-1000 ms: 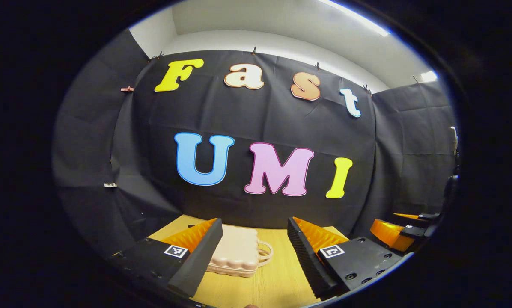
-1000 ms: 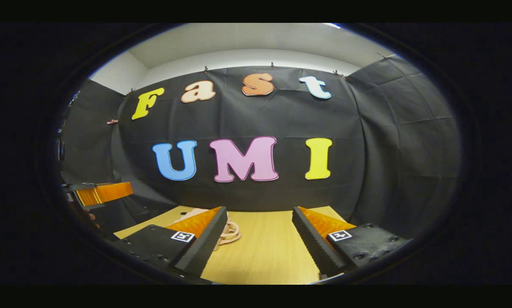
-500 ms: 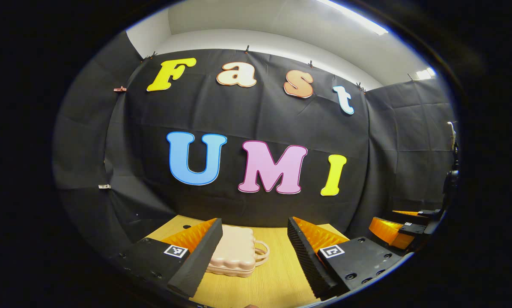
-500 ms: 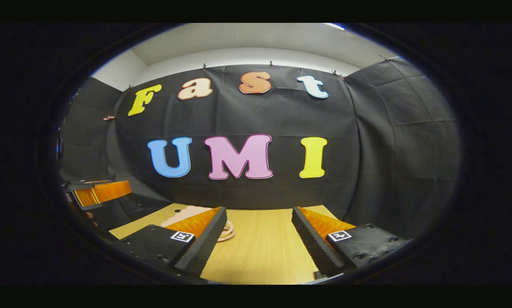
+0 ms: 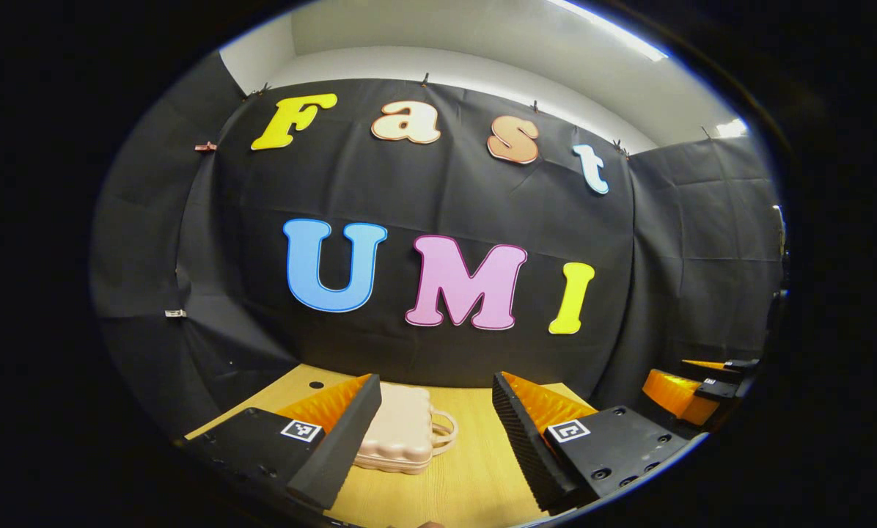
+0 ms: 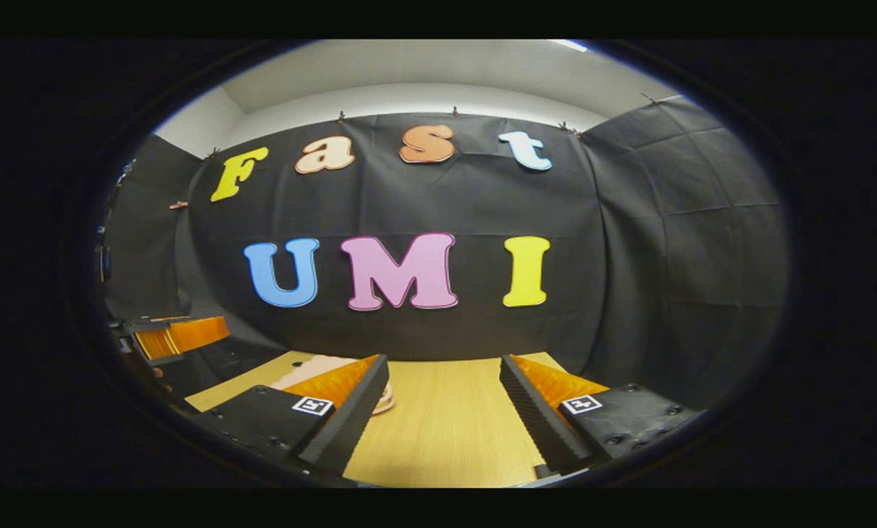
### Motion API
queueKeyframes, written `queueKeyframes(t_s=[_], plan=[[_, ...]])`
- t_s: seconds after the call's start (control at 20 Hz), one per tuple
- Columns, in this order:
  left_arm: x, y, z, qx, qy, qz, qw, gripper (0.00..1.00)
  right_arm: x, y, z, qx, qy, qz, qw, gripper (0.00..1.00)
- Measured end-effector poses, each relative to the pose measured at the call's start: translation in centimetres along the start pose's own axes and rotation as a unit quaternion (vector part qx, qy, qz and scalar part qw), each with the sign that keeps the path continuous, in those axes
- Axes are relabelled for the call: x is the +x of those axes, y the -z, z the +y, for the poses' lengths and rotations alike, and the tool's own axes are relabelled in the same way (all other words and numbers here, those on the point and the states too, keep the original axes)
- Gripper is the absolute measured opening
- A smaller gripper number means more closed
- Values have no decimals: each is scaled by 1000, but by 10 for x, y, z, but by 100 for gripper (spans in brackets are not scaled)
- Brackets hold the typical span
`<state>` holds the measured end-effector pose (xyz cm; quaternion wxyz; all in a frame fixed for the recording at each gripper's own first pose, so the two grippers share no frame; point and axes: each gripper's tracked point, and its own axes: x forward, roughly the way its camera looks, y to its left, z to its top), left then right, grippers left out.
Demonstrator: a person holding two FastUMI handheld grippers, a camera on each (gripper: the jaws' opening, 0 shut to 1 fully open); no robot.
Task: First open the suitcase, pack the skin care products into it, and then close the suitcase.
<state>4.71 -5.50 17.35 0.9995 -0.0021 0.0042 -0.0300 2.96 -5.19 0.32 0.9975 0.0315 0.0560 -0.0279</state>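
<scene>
On the table (image 5: 475,469), the closed suitcase (image 5: 402,433) lies flat with its handle toward the right, partly behind the left finger of the left gripper (image 5: 438,433), whose fingers stand wide apart above the wood and hold nothing. In the right gripper view, the right gripper (image 6: 446,418) is likewise spread wide and empty, the suitcase (image 6: 314,367) peeping out past its left finger. The left gripper (image 6: 178,337) also shows farther off at that view's left edge.
</scene>
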Motion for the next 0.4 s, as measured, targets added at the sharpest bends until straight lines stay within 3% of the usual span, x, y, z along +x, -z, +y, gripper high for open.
queueKeyframes(t_s=[0.4], plan=[[2, 15, -1, 25, -9, 16, 1000, 96, 5, 9, -5, 10, 3, 13, 1000, 96]])
